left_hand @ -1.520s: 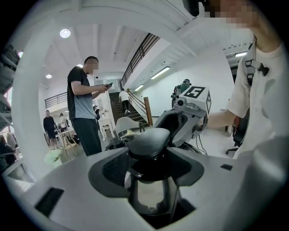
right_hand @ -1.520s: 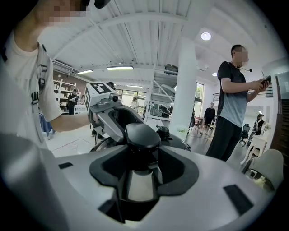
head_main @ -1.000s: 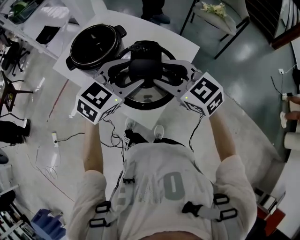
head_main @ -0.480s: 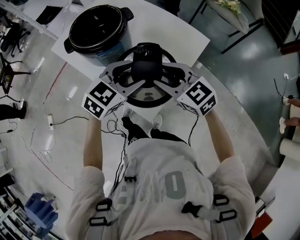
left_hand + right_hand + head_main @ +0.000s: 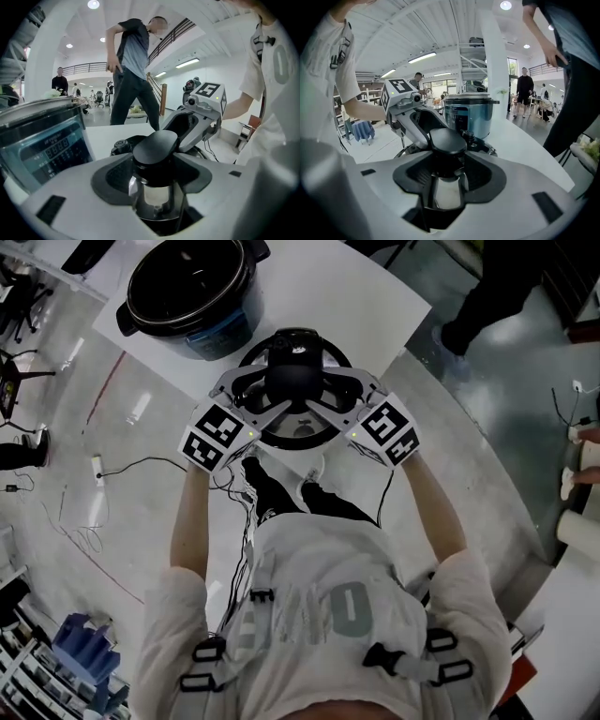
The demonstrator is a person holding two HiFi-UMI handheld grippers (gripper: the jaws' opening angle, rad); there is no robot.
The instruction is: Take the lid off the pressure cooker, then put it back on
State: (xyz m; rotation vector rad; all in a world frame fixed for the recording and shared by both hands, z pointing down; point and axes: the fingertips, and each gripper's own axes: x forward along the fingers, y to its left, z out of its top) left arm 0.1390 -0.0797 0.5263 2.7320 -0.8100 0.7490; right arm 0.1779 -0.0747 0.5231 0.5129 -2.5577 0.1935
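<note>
**Lid is off, putting back not yet done**

The lid (image 5: 298, 432) is at the near edge of the desk (image 5: 375, 306), near the open pot (image 5: 187, 287) at the far left corner. The left hand-held gripper (image 5: 155, 164) and the right hand-held gripper (image 5: 447, 164) both clamp its black knob (image 5: 295, 379). In my judgement the first half is done.

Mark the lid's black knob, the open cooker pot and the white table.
Black round lid knob (image 5: 155, 146): left gripper view, its flat top.
Open black pressure cooker pot (image 5: 219, 338): head view, its blue front wall.
White table (image 5: 366, 296): head view, bare top.
</note>
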